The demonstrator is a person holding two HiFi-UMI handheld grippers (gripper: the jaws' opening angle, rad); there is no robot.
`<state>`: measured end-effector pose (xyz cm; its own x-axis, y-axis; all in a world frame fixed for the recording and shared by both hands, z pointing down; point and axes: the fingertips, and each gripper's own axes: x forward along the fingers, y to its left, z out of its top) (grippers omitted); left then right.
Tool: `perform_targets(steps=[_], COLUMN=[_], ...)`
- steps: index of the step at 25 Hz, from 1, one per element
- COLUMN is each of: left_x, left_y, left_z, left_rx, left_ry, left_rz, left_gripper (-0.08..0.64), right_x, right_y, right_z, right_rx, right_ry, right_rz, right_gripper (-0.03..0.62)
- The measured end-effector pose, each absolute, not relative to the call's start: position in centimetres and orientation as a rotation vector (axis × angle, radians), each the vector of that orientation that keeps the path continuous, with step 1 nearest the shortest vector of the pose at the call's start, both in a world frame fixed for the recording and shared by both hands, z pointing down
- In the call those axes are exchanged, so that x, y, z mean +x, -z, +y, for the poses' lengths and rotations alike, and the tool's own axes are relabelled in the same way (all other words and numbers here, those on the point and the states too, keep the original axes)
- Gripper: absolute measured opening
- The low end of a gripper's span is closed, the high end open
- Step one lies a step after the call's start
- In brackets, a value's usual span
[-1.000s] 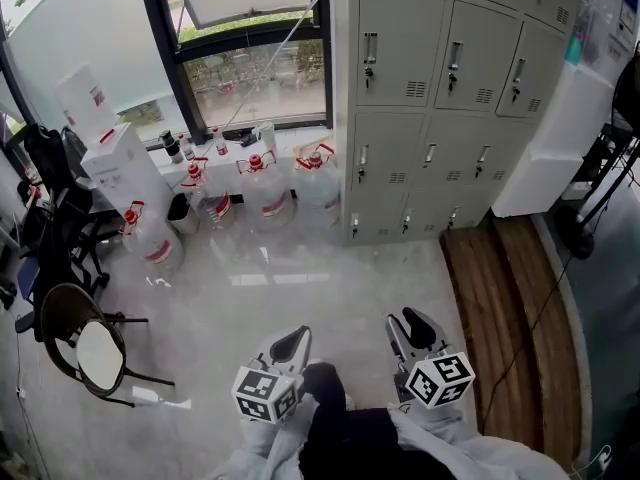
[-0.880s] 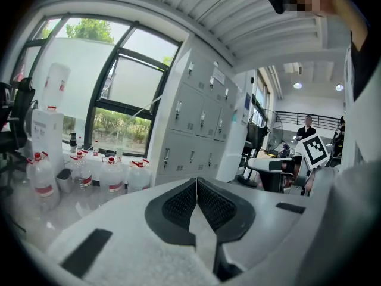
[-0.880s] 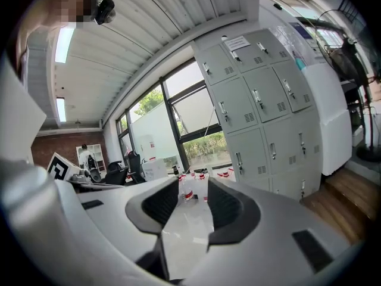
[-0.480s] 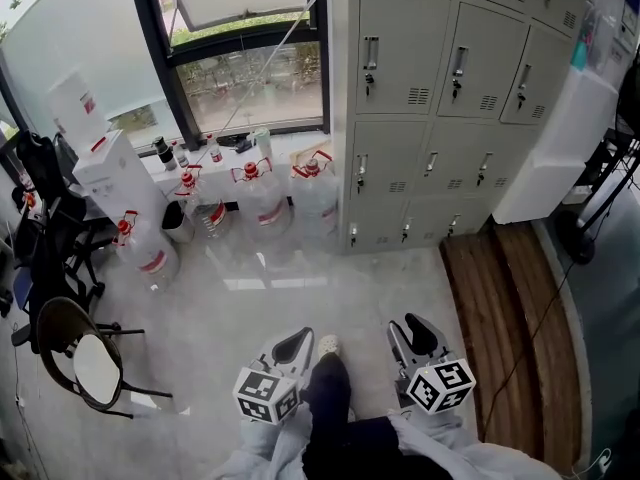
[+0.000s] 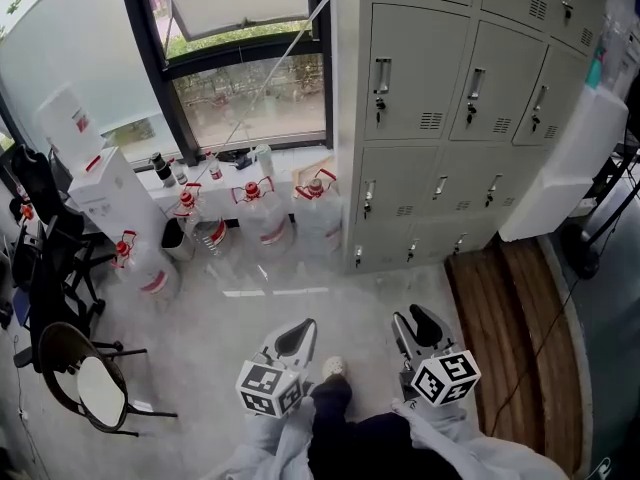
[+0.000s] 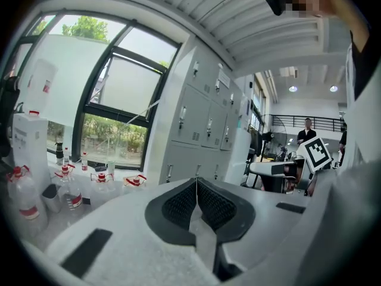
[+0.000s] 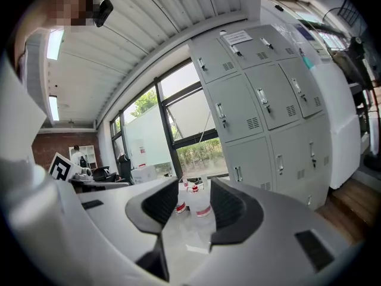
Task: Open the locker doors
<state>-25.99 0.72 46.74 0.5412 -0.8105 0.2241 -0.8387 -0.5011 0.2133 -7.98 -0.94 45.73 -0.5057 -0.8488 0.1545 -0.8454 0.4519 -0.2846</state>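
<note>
A bank of grey lockers stands ahead to the right, every door in sight shut, each with a small upright handle. My left gripper is held low over the floor, well short of the lockers, its pads meeting at the tip with nothing in them. My right gripper hangs beside it, open and empty. The left gripper view has the shut left gripper with the lockers beyond. In the right gripper view the right gripper is open below the lockers.
Several water jugs with red caps line the floor under the window, left of the lockers. White boxes and a chair stand at the left. A wooden platform and a white slab lie at the right.
The lockers have drawn a little nearer and slid right in view. A shoe has stepped forward between the grippers. Both grippers keep their places and states.
</note>
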Motion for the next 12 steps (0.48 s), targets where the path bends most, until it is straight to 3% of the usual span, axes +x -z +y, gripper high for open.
perform_targets(steps=[12], left_x=[-27.7], left_y=[-45.9], left_z=[-10.5], left_rx=[2.518], left_ry=[-0.124], left_rz=[-1.34], left_gripper=[0.011], right_x=[-10.7], right_y=[-45.2], right_z=[-11.8], right_rx=[-1.535], right_ry=[0.53], right_rz=[2.66], right_gripper=[0.149])
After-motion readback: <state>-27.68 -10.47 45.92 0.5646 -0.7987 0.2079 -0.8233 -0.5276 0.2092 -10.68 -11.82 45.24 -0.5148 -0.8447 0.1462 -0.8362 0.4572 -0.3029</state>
